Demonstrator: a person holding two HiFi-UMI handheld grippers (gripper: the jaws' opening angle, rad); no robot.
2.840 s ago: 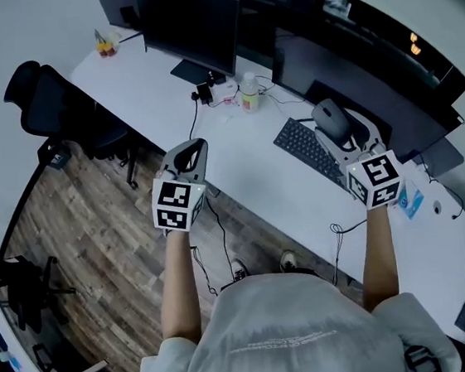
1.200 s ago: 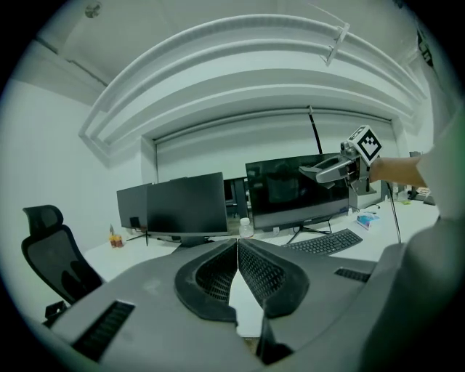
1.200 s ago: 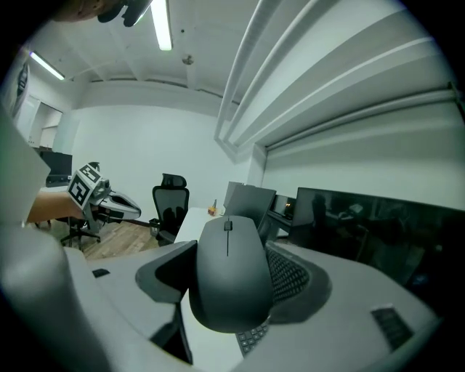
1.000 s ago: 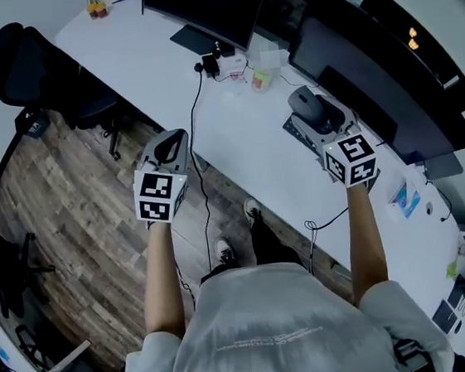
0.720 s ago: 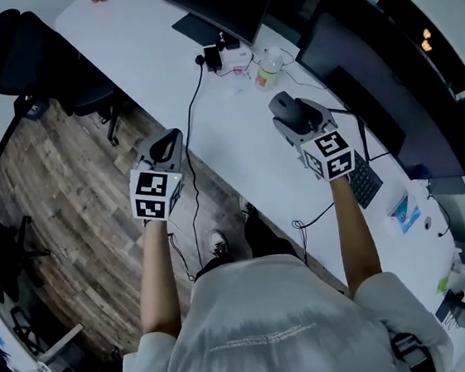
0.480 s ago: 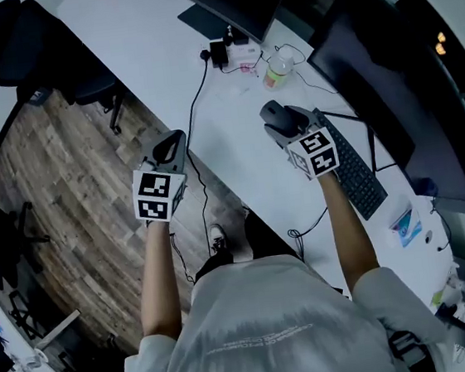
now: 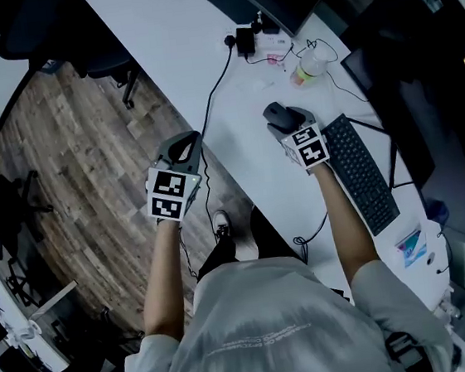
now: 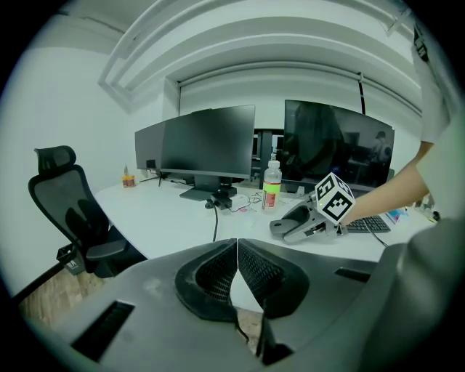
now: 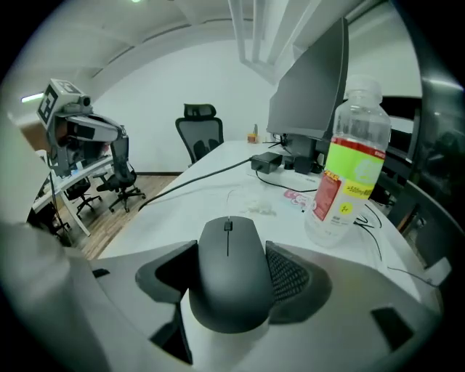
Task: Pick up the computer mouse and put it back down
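A dark grey computer mouse [image 9: 227, 280] sits between the jaws of my right gripper [image 7: 286, 126], which is shut on its sides. In the head view the mouse [image 7: 277, 116] is over the white desk [image 7: 200, 51], left of the keyboard. It is very low over the desk top, and I cannot tell whether it touches. My left gripper [image 7: 183, 143] hangs off the desk's front edge above the wood floor. Its jaws meet with nothing between them [image 8: 237, 245]. The left gripper view shows the right gripper [image 8: 301, 221] down at desk level.
A black keyboard [image 7: 360, 173] lies right of the mouse. A clear bottle with a yellow-green label [image 9: 352, 167] stands close ahead on the right, among cables and a black adapter [image 7: 242, 40]. Monitors [image 8: 207, 149] line the desk's back. An office chair [image 8: 69, 211] stands at the left.
The right gripper has carried the mouse leftward, off the keyboard area to the bare desk beside it. The left gripper stays shut off the desk edge. The head view has shifted.
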